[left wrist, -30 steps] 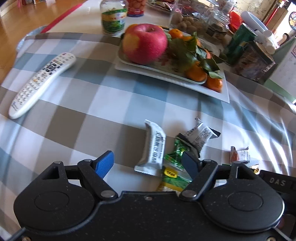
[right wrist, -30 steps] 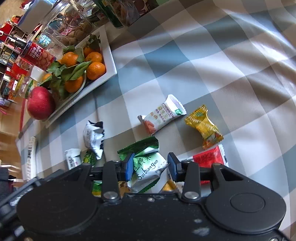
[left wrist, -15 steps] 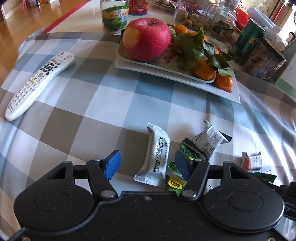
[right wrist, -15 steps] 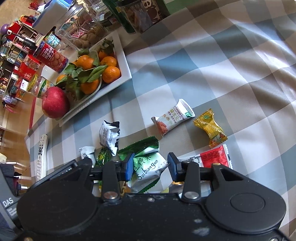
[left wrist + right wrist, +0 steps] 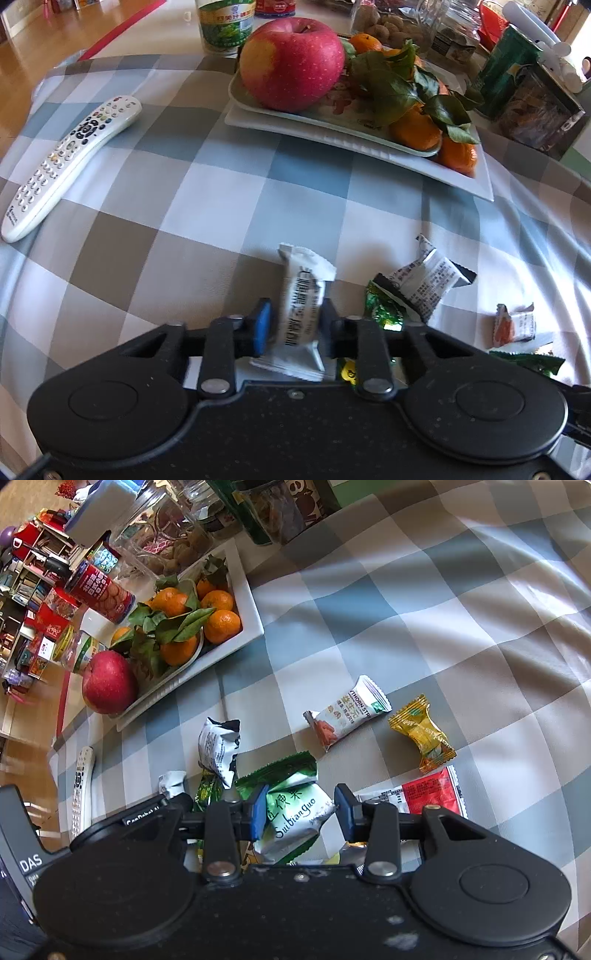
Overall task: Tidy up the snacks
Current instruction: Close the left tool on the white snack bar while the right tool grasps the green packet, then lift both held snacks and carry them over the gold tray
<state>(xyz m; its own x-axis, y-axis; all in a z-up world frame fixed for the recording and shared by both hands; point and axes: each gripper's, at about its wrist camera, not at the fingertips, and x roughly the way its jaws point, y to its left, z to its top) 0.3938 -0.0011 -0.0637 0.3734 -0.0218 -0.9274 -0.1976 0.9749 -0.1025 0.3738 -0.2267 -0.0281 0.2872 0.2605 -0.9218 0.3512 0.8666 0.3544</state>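
Note:
My left gripper (image 5: 293,326) is shut on a white snack bar packet (image 5: 301,306) that stands between its blue pads, on the checked tablecloth. My right gripper (image 5: 300,808) is shut on a green and white Suibianguo packet (image 5: 295,812), held a little above the other snacks. Loose on the cloth lie a black and white packet (image 5: 218,747), a small green candy (image 5: 384,312), a white and orange bar (image 5: 347,716), a yellow candy (image 5: 423,733) and a red and white sachet (image 5: 417,794).
A white tray (image 5: 369,144) holds a red apple (image 5: 291,62) and leafy tangerines (image 5: 417,127). A white remote (image 5: 66,158) lies at the left. Jars, tins and a red can (image 5: 99,590) crowd the far side.
My left gripper has moved forward over the white snack bar and closed its fingers on it. My right gripper has kept its hold on the green packet and lifted slightly.

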